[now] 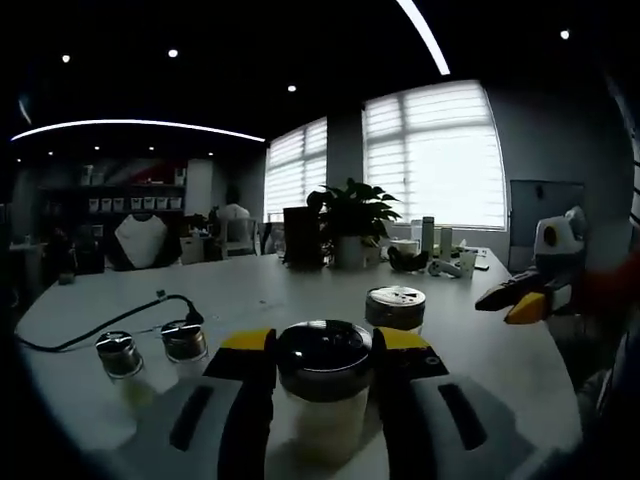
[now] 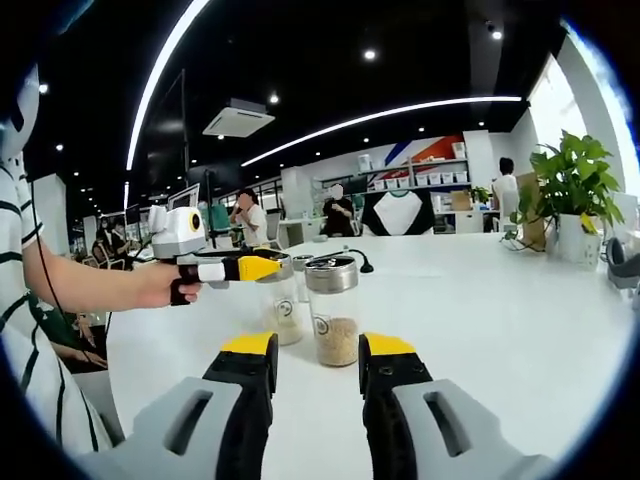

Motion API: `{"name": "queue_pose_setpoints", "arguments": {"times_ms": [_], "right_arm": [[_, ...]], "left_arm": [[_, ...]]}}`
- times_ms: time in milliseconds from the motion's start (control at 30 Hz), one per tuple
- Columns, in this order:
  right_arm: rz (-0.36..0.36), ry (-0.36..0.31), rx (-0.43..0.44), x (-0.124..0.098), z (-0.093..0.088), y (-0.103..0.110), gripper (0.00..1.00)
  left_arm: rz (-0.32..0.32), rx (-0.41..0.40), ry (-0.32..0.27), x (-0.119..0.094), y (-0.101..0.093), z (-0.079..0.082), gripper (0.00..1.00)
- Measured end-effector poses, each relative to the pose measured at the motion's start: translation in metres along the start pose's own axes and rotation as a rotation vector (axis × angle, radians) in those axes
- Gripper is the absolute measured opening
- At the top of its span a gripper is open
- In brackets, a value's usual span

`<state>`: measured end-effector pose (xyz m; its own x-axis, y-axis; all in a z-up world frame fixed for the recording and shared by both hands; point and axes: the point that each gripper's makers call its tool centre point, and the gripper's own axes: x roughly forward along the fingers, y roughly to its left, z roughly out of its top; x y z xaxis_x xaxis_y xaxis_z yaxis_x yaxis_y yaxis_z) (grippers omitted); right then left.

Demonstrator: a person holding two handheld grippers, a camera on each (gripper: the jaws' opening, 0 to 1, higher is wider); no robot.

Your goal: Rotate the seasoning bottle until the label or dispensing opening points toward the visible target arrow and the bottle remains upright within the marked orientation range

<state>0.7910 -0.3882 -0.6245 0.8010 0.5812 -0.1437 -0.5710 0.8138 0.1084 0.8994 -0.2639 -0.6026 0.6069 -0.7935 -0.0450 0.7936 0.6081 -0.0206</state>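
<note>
Two grippers at work on one white table (image 2: 520,330). Left gripper (image 1: 324,355) clamped on the bottle (image 1: 323,385), jaws touching both sides under the dark cap, long axis upright. Right gripper (image 2: 313,362) with jaws apart and empty, aimed at a jar (image 2: 333,312) of grains just ahead. Left clearly nearer, so probably to turn about the vertical axis. No arrow or label to make out.
</note>
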Motion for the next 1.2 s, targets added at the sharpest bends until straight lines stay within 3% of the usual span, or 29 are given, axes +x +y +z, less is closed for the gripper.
{"name": "queue_pose_setpoints", "arguments": {"times_ms": [467, 1200], "right_arm": [[0.000, 0.011, 0.007, -0.0003, -0.0046, 0.0004, 0.31], [0.005, 0.022, -0.012, 0.0006, -0.0061, 0.0024, 0.32]], "left_arm": [[-0.112, -0.001, -0.001, 0.0018, -0.0050, -0.0004, 0.40], [-0.359, -0.052, 0.020, 0.0051, -0.0098, -0.0018, 0.41]]}}
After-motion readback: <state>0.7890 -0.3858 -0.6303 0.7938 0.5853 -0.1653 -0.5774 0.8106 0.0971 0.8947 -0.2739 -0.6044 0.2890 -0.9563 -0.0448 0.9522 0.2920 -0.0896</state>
